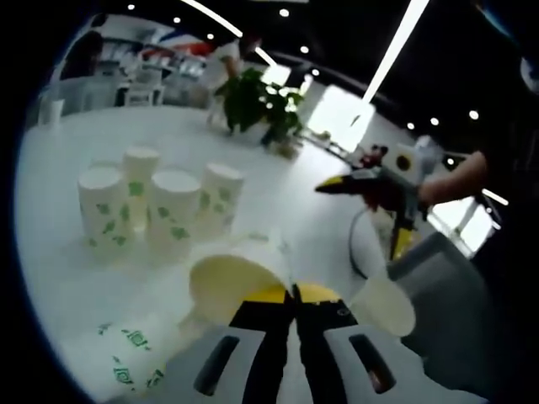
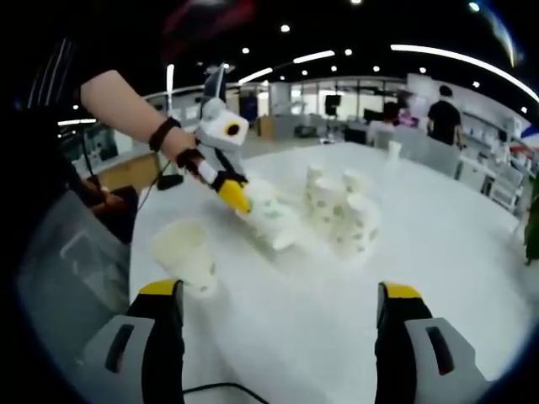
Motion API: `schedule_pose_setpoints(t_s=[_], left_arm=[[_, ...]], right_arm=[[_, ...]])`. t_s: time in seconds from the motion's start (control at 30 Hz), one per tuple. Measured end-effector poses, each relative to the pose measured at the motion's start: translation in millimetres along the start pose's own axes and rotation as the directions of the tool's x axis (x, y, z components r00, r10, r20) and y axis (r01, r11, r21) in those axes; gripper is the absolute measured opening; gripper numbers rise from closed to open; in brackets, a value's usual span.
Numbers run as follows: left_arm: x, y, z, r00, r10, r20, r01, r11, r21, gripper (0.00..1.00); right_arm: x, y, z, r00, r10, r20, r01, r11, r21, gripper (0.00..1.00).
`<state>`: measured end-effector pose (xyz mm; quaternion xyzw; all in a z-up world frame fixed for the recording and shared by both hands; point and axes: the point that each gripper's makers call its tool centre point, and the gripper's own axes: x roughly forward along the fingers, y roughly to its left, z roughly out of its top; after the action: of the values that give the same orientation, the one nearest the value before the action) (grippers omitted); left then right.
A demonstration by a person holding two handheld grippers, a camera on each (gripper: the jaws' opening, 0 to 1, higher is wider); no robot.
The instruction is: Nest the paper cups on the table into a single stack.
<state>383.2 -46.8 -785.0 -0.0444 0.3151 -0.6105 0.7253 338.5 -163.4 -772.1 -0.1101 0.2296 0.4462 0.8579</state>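
Your left gripper [image 1: 295, 295] has its jaws pressed together on the rim of a cup [image 1: 232, 282] lying on its side, mouth toward the camera — in the right gripper view the same gripper [image 2: 238, 202] pinches that cup [image 2: 271, 220] just above the table [image 2: 472, 252]. Your right gripper [image 2: 282, 295] is spread wide with nothing between its jaws; in the left gripper view it [image 1: 324, 187] hovers over the table [image 1: 67, 286], well apart from the cups. Four upturned cups [image 1: 160, 206] stand clustered together, touching or nearly so. One more cup [image 2: 187, 254] lies on its side near your right gripper's left jaw.
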Motion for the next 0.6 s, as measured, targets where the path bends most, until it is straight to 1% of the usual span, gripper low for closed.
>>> schedule_pose_setpoints(t_s=[0.3, 0.47, 0.6], left_arm=[[-3, -5.9, 9.2, 1.0, 0.0, -0.002, 0.0, 1.0, 0.021, 0.0], [-7, -14.8, 9.7, 0.999, -0.005, -0.034, 0.006, 0.999, 0.035, 0.0], [-11, -24.0, 13.6, 0.999, -0.007, -0.047, 0.009, 0.999, 0.051, 0.0]], right_arm=[[-1, 0, -1.8, 1.0, 0.001, -0.003, -0.001, 1.0, -0.001, 0.94], [-2, 1, 0.6, 1.0, -0.002, 0.0, 0.002, 1.0, -0.005, 0.94], [-3, 2, 3.1, 1.0, -0.002, 0.009, 0.002, 1.0, -0.003, 0.95]])
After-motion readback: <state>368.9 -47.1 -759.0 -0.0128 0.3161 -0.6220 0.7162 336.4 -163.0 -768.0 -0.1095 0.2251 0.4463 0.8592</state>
